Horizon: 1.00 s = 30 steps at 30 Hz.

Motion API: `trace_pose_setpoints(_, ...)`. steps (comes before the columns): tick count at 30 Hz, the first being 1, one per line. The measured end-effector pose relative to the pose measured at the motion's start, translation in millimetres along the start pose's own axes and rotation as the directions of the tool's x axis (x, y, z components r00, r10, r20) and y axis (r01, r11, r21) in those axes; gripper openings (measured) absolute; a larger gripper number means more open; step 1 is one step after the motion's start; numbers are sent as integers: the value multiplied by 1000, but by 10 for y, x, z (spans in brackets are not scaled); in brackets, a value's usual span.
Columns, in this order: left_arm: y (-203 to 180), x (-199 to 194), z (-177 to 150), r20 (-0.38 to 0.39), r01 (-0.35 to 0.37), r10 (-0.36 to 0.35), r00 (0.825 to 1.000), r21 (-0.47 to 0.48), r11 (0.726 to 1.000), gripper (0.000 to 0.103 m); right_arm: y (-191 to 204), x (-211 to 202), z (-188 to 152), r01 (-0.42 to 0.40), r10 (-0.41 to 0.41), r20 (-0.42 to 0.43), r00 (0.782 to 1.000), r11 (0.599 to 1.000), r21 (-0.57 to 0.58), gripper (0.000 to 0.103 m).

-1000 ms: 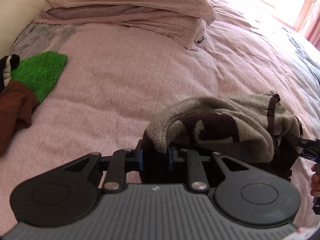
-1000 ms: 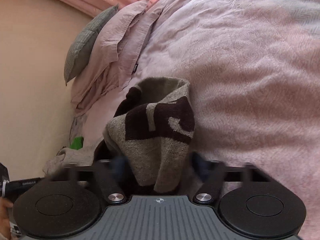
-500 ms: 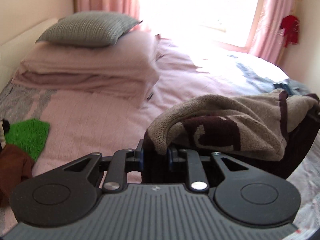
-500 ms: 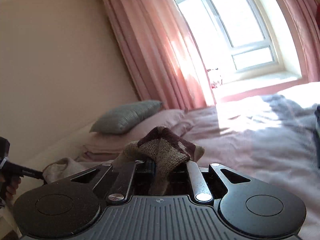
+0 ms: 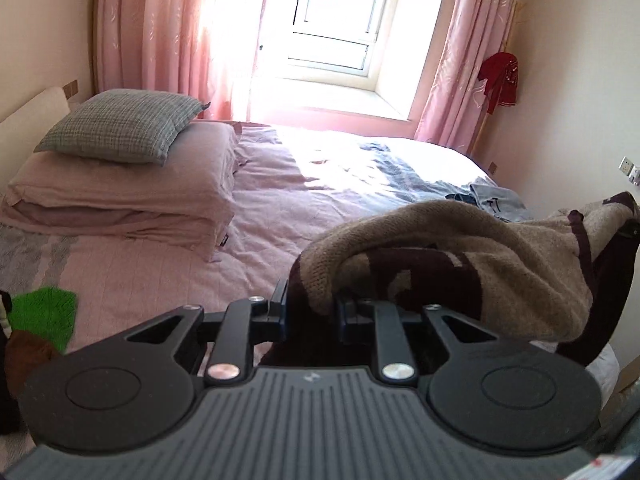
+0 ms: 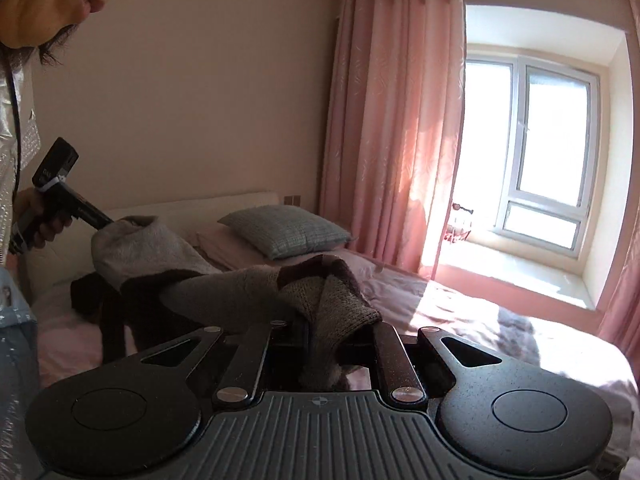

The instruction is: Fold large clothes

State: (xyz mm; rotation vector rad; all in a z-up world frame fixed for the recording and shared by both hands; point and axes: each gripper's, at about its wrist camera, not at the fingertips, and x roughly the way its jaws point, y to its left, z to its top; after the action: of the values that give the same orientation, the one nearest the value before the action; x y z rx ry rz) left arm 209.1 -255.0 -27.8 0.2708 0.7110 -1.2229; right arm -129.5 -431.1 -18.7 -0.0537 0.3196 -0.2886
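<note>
A grey-brown knitted sweater (image 5: 460, 264) with a dark maroon pattern hangs in the air above the pink bed (image 5: 168, 276). My left gripper (image 5: 310, 304) is shut on one bunched edge of it. In the right wrist view the same sweater (image 6: 240, 292) stretches from my right gripper (image 6: 340, 340), shut on a folded edge, across to the left gripper (image 6: 96, 220), which a hand holds at the far left. Dark parts of the sweater droop below the held span.
Stacked pink pillows (image 5: 120, 200) with a grey checked cushion (image 5: 120, 124) lie at the bed's head. Green and brown clothes (image 5: 40, 312) sit at the left edge, jeans (image 5: 492, 200) at the far side. Pink curtains (image 6: 392, 120) frame a bright window (image 6: 540, 160). The person stands at left.
Both grippers have risen with the sweater, lifting it off the bed. The views tilted up from the bedspread to the window and wall, and the sweater now spans between them.
</note>
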Motion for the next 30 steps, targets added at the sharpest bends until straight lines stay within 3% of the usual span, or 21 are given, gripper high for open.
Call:
trace_pose_setpoints(1, 48, 190, 58, -19, 26, -26, 999, -26, 999, 23, -67, 116, -34, 9, -9, -12, 1000, 1000, -21, 8)
trace_pose_setpoints(3, 216, 745, 80, -98, 45, -55, 994, -94, 995, 34, -231, 508, -254, 22, -25, -100, 995, 999, -27, 20)
trace_pose_setpoints(4, 314, 1092, 9, -149, 33, -48, 988, -101, 994, 40, -325, 753, -436, 60, -58, -173, 983, 998, 7, 47)
trace_pose_setpoints(5, 383, 1396, -83, -200, 11, -29, 979, -89, 996, 43, -451, 1054, -712, 100, -78, -286, 955, 993, 61, 74)
trace_pose_setpoints(7, 555, 1999, -405, -335, -61, 33, 942, -74, 995, 41, -626, 1457, -1325, 164, -71, -486, 871, 975, 152, 75)
trace_pose_setpoints(9, 631, 2348, -739, -410, -89, 68, 909, -32, 996, 39, -732, 1641, -1923, 244, -43, -608, 792, 937, 251, 75)
trace_pose_setpoints(10, 640, 2459, -887, -431, -90, 81, 899, 0, 996, 39, -761, 1680, -2187, 280, -23, -645, 764, 912, 299, 75)
trace_pose_setpoints(12, 598, 2663, -1094, -448, -80, 110, 887, 85, 993, 40, -933, 1747, -2585, 355, -16, -693, 721, 867, 349, 75)
trace_pose_setpoints(14, 540, 2872, -1179, -443, -49, 115, 889, 157, 986, 44, -1125, 1900, -2792, 401, -16, -715, 699, 837, 373, 75)
trace_pose_setpoints(16, 529, 3121, -1149, -429, -11, 99, 898, 204, 979, 50, -1281, 1891, -2896, 417, -10, -697, 717, 808, 417, 75)
trace_pose_setpoints(19, 445, 3554, -997, -378, 32, 78, 923, 277, 960, 51, -1524, 2130, -2965, 414, 11, -641, 767, 755, 509, 75)
trace_pose_setpoints(22, 423, 4086, -802, -351, 57, 57, 935, 304, 951, 54, -1665, 2478, -2879, 377, 35, -577, 816, 724, 578, 75)
trace_pose_setpoints(25, 492, 4605, -719, -360, 70, 47, 932, 304, 950, 57, -1813, 2922, -2949, 344, 34, -534, 845, 730, 591, 75)
trace_pose_setpoints(27, 570, 4870, -749, -397, 70, 50, 917, 282, 957, 55, -1886, 3219, -3018, 345, 23, -534, 845, 740, 577, 75)
trace_pose_setpoints(28, 607, 4983, -798, -421, 69, 57, 905, 277, 958, 46, -1912, 3360, -3070, 342, 26, -536, 844, 743, 576, 75)
trace_pose_setpoints(29, 629, 5050, -844, -437, 75, 59, 898, 282, 956, 20, -1931, 3470, -3114, 337, 37, -537, 843, 741, 581, 66)
trace_pose_setpoints(30, 654, 5084, -887, -444, 86, 52, 895, 285, 955, 5, -1933, 3586, -3194, 309, 68, -525, 848, 743, 594, 48)
